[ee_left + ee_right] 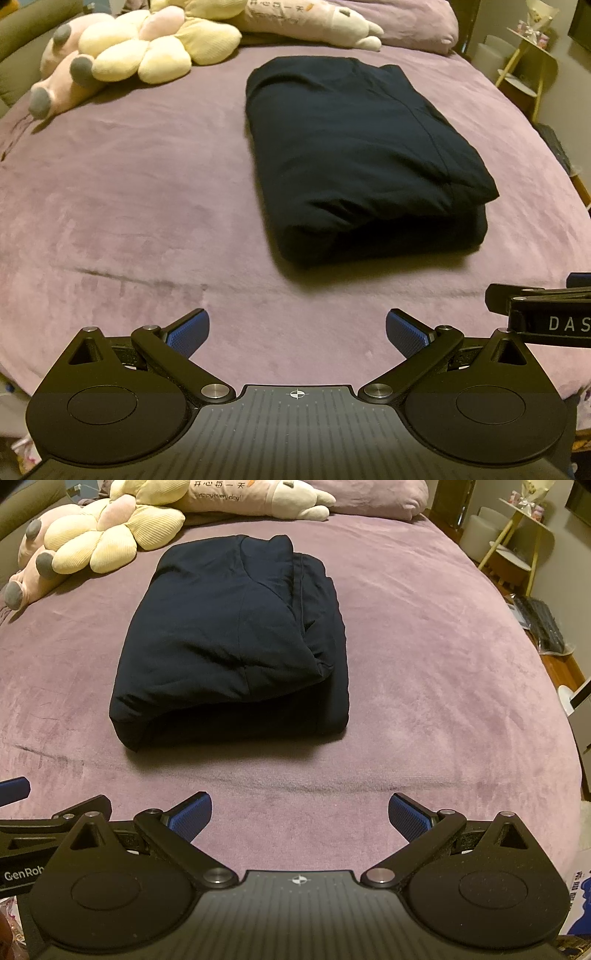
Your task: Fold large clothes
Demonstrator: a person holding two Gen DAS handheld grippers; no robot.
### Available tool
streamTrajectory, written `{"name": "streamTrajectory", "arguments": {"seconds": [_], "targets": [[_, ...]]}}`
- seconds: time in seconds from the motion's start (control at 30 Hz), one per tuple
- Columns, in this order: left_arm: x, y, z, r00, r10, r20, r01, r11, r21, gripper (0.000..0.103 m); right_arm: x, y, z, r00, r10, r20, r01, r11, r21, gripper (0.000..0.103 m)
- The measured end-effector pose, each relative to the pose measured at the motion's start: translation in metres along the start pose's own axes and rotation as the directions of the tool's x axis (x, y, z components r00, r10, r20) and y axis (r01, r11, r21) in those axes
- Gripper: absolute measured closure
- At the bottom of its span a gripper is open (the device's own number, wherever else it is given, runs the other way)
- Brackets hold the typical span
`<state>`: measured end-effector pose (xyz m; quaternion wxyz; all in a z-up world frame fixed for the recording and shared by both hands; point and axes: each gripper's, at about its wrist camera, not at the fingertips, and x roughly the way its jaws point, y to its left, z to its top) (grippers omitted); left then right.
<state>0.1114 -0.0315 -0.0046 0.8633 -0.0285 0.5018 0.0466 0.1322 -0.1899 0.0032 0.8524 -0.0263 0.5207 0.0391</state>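
A dark navy garment (354, 155) lies folded into a thick rectangular bundle on the purple bed cover (129, 221). In the right wrist view the same garment (236, 642) sits ahead and slightly left. My left gripper (297, 332) is open over bare cover, well short of the bundle's near edge, nothing between its blue pads (188, 330). My right gripper (300, 816) is open too, also back from the bundle and holding nothing. Each gripper's body shows at the edge of the other's view.
Plush toys (122, 55) and a long pillow (314, 22) lie along the far side of the bed. A yellow-legged side table (517, 542) stands to the right, beyond the mattress edge. A dark keyboard-like item (543, 627) lies on the floor there.
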Motion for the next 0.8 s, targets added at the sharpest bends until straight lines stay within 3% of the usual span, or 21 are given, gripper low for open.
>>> {"name": "streamTrajectory", "arguments": {"seconds": [0.8], "targets": [[-0.0027,-0.0062,-0.0016,0.999,0.035,0.033,-0.037,0.998,0.049,0.0,-0.0022,0.0002,-0.0018,1.0,-0.017,0.01,0.017,1.0,0.006,0.001]]}}
